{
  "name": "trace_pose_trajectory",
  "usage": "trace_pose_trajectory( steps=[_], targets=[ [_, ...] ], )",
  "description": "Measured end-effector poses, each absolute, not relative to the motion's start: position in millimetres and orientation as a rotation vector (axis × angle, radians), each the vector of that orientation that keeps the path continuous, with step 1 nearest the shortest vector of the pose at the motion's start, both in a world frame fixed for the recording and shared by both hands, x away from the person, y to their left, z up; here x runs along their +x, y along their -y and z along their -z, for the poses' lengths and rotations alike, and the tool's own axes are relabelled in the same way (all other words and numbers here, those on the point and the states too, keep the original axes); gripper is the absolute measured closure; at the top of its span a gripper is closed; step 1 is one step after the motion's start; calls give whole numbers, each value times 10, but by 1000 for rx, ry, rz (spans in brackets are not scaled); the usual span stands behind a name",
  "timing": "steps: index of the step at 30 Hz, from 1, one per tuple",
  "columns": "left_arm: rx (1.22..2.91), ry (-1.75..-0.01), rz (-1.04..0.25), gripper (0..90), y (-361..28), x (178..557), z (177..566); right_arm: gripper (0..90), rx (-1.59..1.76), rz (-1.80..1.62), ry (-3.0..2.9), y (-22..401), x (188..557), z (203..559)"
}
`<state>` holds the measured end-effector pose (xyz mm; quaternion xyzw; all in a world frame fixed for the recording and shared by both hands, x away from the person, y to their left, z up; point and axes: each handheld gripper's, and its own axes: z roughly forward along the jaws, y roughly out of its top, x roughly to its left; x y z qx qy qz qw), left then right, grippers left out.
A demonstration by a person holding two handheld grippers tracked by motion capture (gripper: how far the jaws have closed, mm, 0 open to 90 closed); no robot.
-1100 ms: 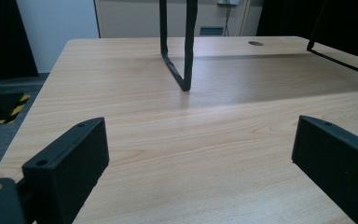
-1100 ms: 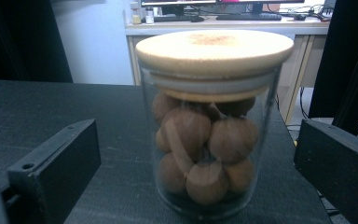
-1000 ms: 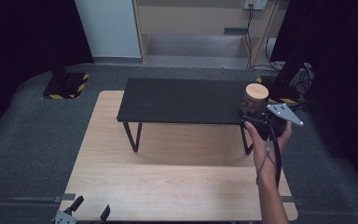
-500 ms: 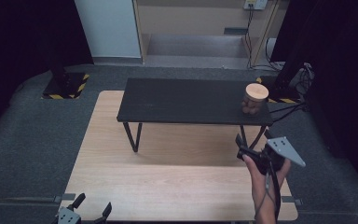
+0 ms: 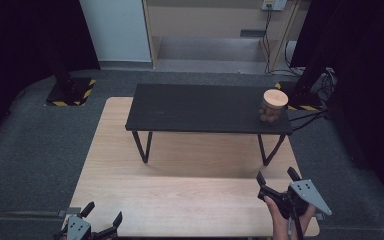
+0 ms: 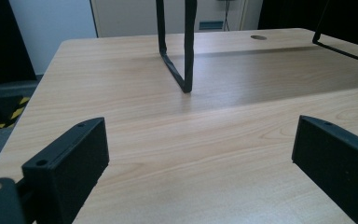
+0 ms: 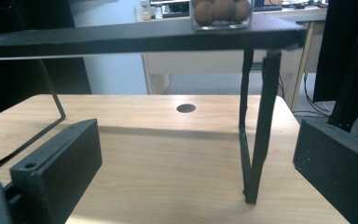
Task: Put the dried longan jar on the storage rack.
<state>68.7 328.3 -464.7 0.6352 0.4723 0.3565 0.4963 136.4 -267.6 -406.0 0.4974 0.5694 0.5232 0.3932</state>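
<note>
So the light wooden table (image 5: 180, 200) is taking up the middle of the high view, with a low black bench-like shelf on thin metal legs (image 5: 200, 107) standing on its far half. A clear jar with a round wooden lid and brown balls inside (image 5: 273, 106) is sitting on the shelf's right end, right of centre in the frame. The right gripper (image 5: 278, 179) is hovering at the lower right, a hand (image 5: 286, 220) wrapping its handle, jaws spread wide with nothing between them. Its own view is looking under the shelf, the jar (image 7: 221, 13) peeking in at the top edge. The left gripper (image 5: 101, 214) is sitting at the bottom left corner, jaws also gaping and empty, pointing at a shelf leg (image 6: 176, 44).
</note>
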Motion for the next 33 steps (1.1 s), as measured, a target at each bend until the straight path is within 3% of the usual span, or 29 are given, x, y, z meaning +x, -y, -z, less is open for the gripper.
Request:
trace_pose_trajectory(
  steps=[33],
  targets=[
    [1574, -1134, -904, 24, -3364, 1030, 4562, 17, 1354, -1278, -1366, 2681, 947, 4696]
  ],
)
